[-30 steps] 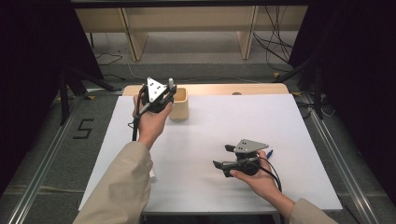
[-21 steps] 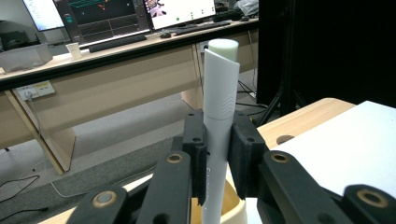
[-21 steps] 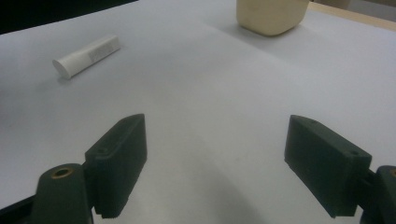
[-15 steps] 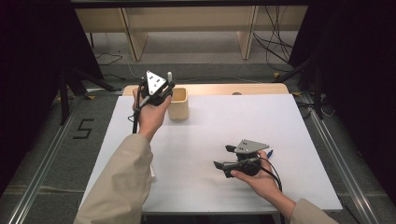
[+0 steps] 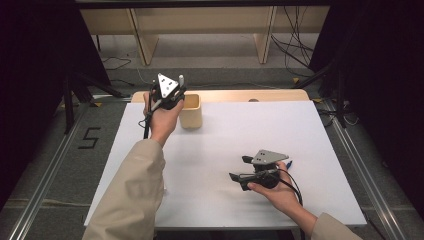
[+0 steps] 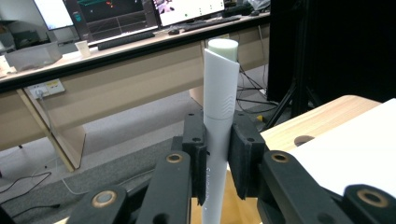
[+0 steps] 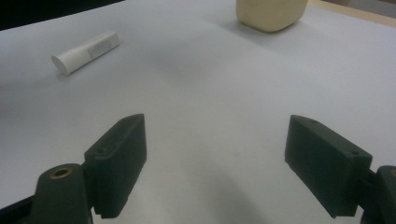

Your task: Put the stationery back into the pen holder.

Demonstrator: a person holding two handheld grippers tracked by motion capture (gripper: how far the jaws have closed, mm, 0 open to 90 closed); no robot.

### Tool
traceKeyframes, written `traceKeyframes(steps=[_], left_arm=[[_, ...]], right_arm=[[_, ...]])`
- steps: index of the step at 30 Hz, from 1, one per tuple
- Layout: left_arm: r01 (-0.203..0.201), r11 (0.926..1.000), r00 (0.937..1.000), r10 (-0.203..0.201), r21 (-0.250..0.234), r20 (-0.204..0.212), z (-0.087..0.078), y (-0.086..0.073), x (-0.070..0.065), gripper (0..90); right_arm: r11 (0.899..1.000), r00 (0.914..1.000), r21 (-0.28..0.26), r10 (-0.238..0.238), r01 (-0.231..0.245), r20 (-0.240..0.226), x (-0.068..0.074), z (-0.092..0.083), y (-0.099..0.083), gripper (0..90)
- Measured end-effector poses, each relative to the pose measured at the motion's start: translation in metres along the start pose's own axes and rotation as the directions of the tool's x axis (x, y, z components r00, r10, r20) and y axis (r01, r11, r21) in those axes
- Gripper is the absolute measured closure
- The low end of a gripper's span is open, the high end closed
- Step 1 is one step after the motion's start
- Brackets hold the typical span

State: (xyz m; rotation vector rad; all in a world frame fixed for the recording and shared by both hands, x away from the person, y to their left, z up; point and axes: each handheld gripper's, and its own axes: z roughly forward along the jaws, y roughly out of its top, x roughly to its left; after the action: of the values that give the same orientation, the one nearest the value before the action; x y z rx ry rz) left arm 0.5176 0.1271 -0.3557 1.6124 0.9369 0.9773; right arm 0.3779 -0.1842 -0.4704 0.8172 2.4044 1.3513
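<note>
held thing: white tube with pale green cap end, clamped in left tongs
tube axis: long axis runs straight up along the tongs' pads in the left gripper view; cap end points up and away from the hand, lower end drops out of sight between the jaws
tube in high view: cap tip pokes up past the left tongs, roughly upright
tube location: lifted off the surface, at the far left part, just beside the beige cup and near its rim; cannot tell if tip is over the cup mouth
left tongs state: narrow, both pads pressed on the tube's sides, one each side
left hand: wrapped round the gripper body, beige sleeve coming in from the bottom
right tongs state: wide, nothing between the pads; white surface shows through the gap
right tongs location: low over the near right part of the surface, jaws pointing left across it, well apart from the cup
right hand: under the gripper, resting near the surface
second tube: white, lying flat on the surface ahead-left of the right tongs in the right gripper view; long axis diagonal, flat round end toward the camera's left
cup in right view: beige cup at top, standing on the surface
surface: white sheet over a wooden top
</note>
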Motion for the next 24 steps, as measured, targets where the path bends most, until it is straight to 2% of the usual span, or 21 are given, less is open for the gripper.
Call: traceKeyframes(steps=[1,2,5,6,7,8,10,11,12,13,14,16,17,18,22,24], left_arm=[[0.003,1.0000,1.0000,-0.003,0.002,-0.002,0.001,-0.001,0.000,78.5],[0.004,1.0000,1.0000,-0.004,0.003,-0.005,0.002,-0.001,0.001,78.5],[0.007,1.0000,0.9999,-0.006,0.007,-0.010,0.003,-0.002,0.000,78.5],[0.001,1.0000,0.9999,-0.001,0.009,-0.015,0.004,-0.003,0.000,78.4],[0.002,0.9999,0.9998,-0.002,0.011,-0.019,0.005,-0.004,0.000,78.4],[-0.003,0.9998,0.9998,0.003,0.018,-0.020,0.006,-0.005,0.001,78.4],[0.006,0.9996,0.9996,-0.006,0.026,-0.026,0.007,-0.007,0.002,78.4],[0.005,0.9995,0.9996,-0.004,0.030,-0.030,0.008,-0.007,0.003,78.4],[0.009,0.9994,0.9994,-0.008,0.033,-0.035,0.009,-0.008,0.003,78.4],[0.010,0.9993,0.9993,-0.008,0.035,-0.037,0.010,-0.009,0.003,78.4],[0.011,0.9993,0.9992,-0.010,0.036,-0.038,0.010,-0.010,0.003,78.4],[0.012,0.9989,0.9991,-0.010,0.046,-0.040,0.012,-0.012,0.003,78.3],[0.010,0.9988,0.9991,-0.008,0.048,-0.041,0.013,-0.013,0.002,78.3],[0.013,0.9986,0.9991,-0.011,0.051,-0.040,0.014,-0.014,0.002,78.4],[0.018,0.9978,0.9986,-0.015,0.064,-0.050,0.016,-0.018,0.003,78.3],[0.034,0.9967,0.9978,-0.030,0.074,-0.059,0.018,-0.020,0.004,78.2]], right_arm=[[1.000,0.9999,-0.005,0.012,-0.012,0.001,0.001,0.000,0.000,21.8],[0.999,0.9998,-0.040,0.019,-0.019,0.003,0.001,0.002,-0.001,21.8],[0.999,0.9998,-0.038,0.019,-0.019,0.002,0.001,0.002,-0.001,21.8],[1.000,1.0000,0.002,0.004,-0.004,-0.002,0.000,0.000,0.000,21.8],[1.000,1.0000,0.001,0.004,-0.004,-0.005,0.000,0.000,0.000,21.8],[1.000,1.0000,-0.029,0.006,-0.006,0.000,0.001,0.002,-0.001,21.8],[0.999,0.9999,-0.035,0.012,-0.012,0.003,0.001,0.002,-0.001,21.8],[1.000,0.9999,-0.006,0.014,-0.014,-0.002,0.001,0.000,0.000,21.9],[0.999,0.9998,-0.040,0.017,-0.017,0.003,0.001,0.002,-0.001,21.8],[0.999,0.9998,-0.040,0.018,-0.018,0.002,0.001,0.002,-0.001,21.8],[1.000,0.9999,-0.006,0.012,-0.012,-0.002,0.001,0.000,0.000,21.8],[1.000,1.0000,-0.001,0.001,-0.001,-0.005,0.000,0.000,0.000,21.8],[1.000,0.9999,-0.003,0.011,-0.011,-0.005,0.001,0.000,0.000,21.8],[0.999,0.9999,-0.031,0.013,-0.013,0.001,0.001,0.002,-0.001,21.8],[0.999,0.9999,-0.030,0.013,-0.013,0.004,0.001,0.002,-0.001,21.8],[0.999,0.9999,-0.034,0.014,-0.014,-0.001,0.001,0.003,-0.001,21.8]])
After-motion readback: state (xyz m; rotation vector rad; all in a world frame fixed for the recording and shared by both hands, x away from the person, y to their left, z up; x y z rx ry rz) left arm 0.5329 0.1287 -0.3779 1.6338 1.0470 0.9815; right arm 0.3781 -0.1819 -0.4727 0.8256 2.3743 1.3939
